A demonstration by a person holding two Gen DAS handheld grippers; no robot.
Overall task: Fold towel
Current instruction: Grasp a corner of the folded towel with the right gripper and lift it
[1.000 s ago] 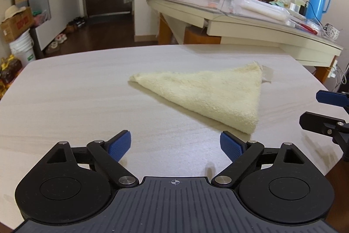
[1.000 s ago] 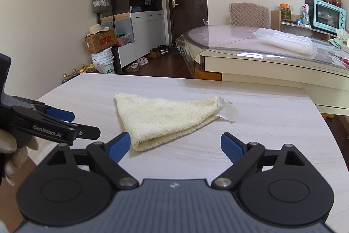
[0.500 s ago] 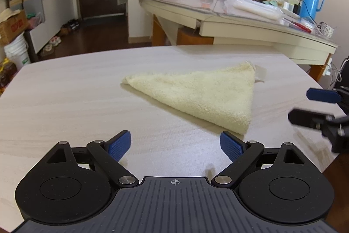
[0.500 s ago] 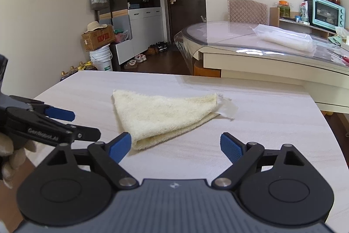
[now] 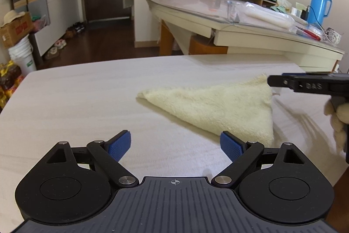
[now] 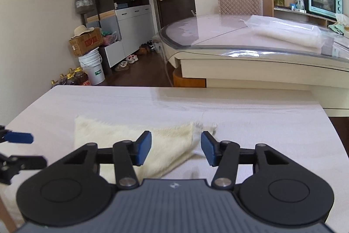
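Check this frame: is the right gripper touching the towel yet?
Cannot tell. In the right wrist view the right gripper, jaws just closing, straddles the towel corner, but blur hides any pad contact; the left wrist view shows it above that corner.

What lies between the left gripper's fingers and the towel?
Only bare table, as the left wrist view shows; the left gripper stands open, short of the towel.

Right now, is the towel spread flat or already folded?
Folded. The towel lies on the table as a triangle with a thick doubled edge, not as an open rectangle.
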